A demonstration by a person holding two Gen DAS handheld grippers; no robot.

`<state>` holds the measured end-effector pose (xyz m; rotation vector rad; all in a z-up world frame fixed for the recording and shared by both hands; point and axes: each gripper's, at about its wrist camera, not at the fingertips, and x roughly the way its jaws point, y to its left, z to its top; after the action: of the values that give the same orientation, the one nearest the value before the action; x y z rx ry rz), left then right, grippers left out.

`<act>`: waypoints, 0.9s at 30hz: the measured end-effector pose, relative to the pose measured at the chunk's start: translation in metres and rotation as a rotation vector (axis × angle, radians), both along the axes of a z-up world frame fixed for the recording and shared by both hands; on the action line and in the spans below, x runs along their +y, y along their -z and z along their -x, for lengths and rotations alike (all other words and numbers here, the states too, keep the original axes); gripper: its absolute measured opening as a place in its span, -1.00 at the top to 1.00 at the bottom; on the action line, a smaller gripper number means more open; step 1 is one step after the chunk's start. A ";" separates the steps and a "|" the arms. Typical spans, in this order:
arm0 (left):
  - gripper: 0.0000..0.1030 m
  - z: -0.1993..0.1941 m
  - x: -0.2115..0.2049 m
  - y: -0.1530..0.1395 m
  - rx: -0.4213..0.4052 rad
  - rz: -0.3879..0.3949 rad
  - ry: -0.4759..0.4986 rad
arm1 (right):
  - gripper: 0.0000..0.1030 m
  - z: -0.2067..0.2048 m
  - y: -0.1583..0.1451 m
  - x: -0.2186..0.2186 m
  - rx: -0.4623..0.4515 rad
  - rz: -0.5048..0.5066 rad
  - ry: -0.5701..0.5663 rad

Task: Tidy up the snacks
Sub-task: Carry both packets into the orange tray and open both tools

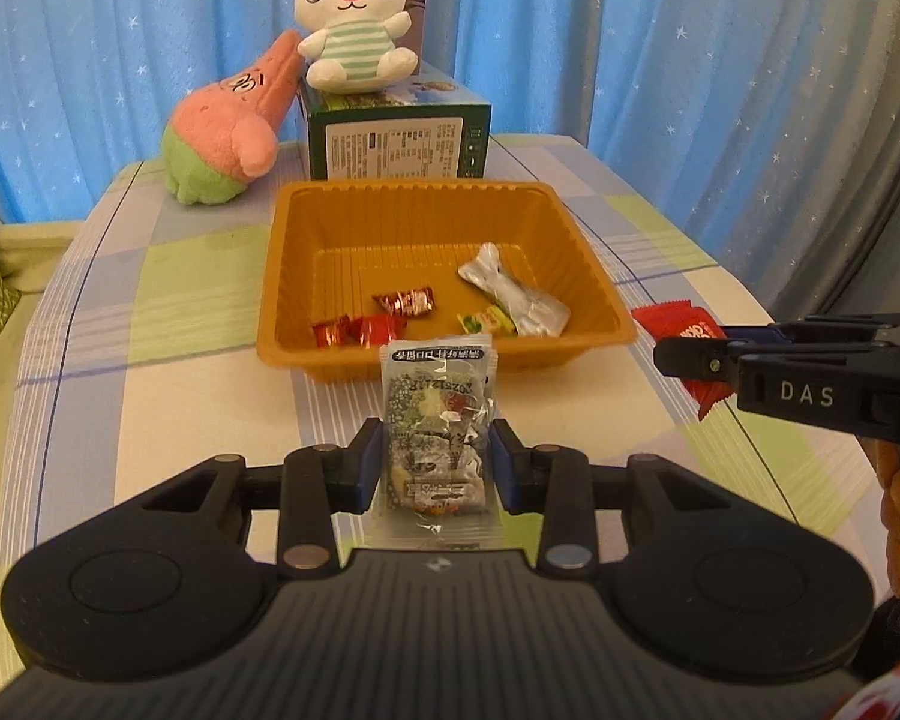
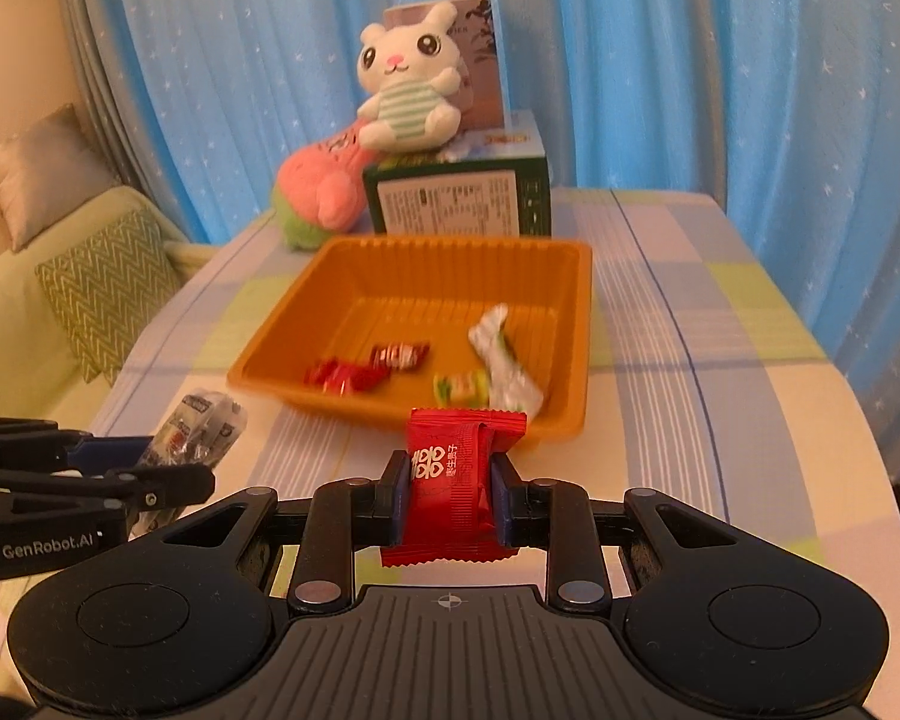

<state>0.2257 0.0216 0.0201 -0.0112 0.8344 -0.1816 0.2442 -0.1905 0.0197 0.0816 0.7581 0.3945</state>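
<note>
1. The left gripper (image 1: 438,462) is clamped on a clear packet (image 1: 437,420), held upright just short of the tray (image 1: 450,354), seemingly ready to drop in.
2. The right gripper (image 2: 450,498) pinches a red packet (image 2: 457,480) the same way, also near the tray's front rim.
3. The tray holds red-wrapped candies (image 1: 384,318), a green-yellow sweet (image 1: 489,321) and a silver wrapper (image 1: 513,291); the blurred right view hides finer detail.
</note>
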 end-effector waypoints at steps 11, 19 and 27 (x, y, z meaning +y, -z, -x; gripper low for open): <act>0.35 -0.084 0.003 -0.004 -0.005 -0.003 -0.011 | 0.46 -0.072 -0.005 0.007 -0.004 -0.029 0.005; 0.35 -0.120 -0.001 0.010 0.013 -0.022 -0.013 | 0.46 -0.103 0.006 0.010 0.012 -0.038 0.017; 0.34 -0.137 -0.013 0.023 0.025 -0.007 0.006 | 0.46 -0.116 0.016 0.005 0.030 -0.043 0.039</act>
<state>0.3622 0.0091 -0.0034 -0.0043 0.8606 -0.1839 0.3598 -0.1856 0.0039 0.1424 0.7765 0.3732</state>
